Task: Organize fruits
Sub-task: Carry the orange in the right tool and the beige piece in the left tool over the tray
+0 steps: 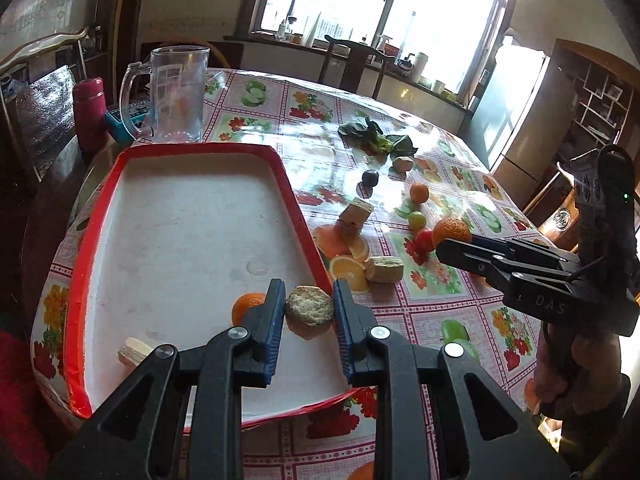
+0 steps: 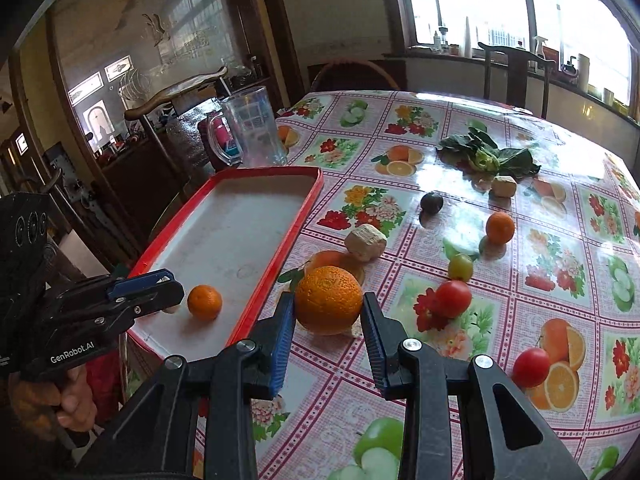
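Note:
A red-rimmed white tray (image 1: 100, 216) lies at the table's left; it also shows in the right wrist view (image 2: 280, 236). My left gripper (image 1: 309, 300) is over the tray's near right part, its jaws closely around a brown biscuit-like chunk (image 1: 309, 312). A small orange (image 1: 244, 306) and a pale chunk (image 1: 134, 351) lie in the tray. My right gripper (image 2: 328, 312) is over the tablecloth beside the tray, its jaws against a large orange (image 2: 329, 300). Loose on the cloth lie a small orange (image 2: 500, 227), a green grape (image 2: 460, 266), two red tomatoes (image 2: 453, 298), and a dark plum (image 2: 432, 202).
A glass mug (image 1: 176, 96) and a red flask (image 1: 89, 114) stand behind the tray. Leafy greens (image 2: 490, 156) and pale chunks (image 2: 365, 242) lie on the cloth. Chairs stand around the round table.

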`<action>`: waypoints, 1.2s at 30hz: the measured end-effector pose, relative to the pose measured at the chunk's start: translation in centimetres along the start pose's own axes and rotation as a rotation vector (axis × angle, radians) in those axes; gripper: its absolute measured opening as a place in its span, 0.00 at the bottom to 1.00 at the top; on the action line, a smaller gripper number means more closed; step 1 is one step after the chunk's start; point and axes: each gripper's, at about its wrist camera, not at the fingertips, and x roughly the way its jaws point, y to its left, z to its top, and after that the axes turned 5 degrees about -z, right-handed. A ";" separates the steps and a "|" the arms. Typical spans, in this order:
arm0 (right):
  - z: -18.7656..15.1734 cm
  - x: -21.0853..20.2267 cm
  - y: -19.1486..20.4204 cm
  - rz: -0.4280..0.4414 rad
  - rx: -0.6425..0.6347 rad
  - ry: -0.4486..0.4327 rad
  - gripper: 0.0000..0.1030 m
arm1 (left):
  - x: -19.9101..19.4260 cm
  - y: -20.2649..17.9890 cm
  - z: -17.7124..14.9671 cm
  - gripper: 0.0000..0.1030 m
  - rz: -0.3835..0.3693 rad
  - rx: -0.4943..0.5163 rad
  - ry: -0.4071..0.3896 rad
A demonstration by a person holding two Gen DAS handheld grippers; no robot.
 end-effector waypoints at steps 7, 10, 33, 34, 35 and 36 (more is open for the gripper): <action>0.8 1.7 3.0 0.044 -0.044 0.018 0.33 | -0.8 2.5 0.3 0.21 0.035 -0.033 -0.017; 1.0 2.4 4.2 0.060 -0.063 0.026 0.33 | -1.2 3.8 0.5 0.21 0.050 -0.052 -0.025; 2.9 9.8 9.5 0.145 -0.117 0.136 0.33 | 0.2 11.2 1.1 0.21 0.156 -0.163 0.013; 2.9 10.1 9.7 0.146 -0.120 0.142 0.33 | 0.4 11.4 1.1 0.21 0.157 -0.165 0.019; 3.0 10.5 9.8 0.145 -0.122 0.147 0.33 | 0.7 11.5 1.0 0.21 0.159 -0.166 0.024; 3.0 10.8 9.9 0.144 -0.126 0.152 0.33 | 0.9 11.7 1.0 0.21 0.160 -0.166 0.030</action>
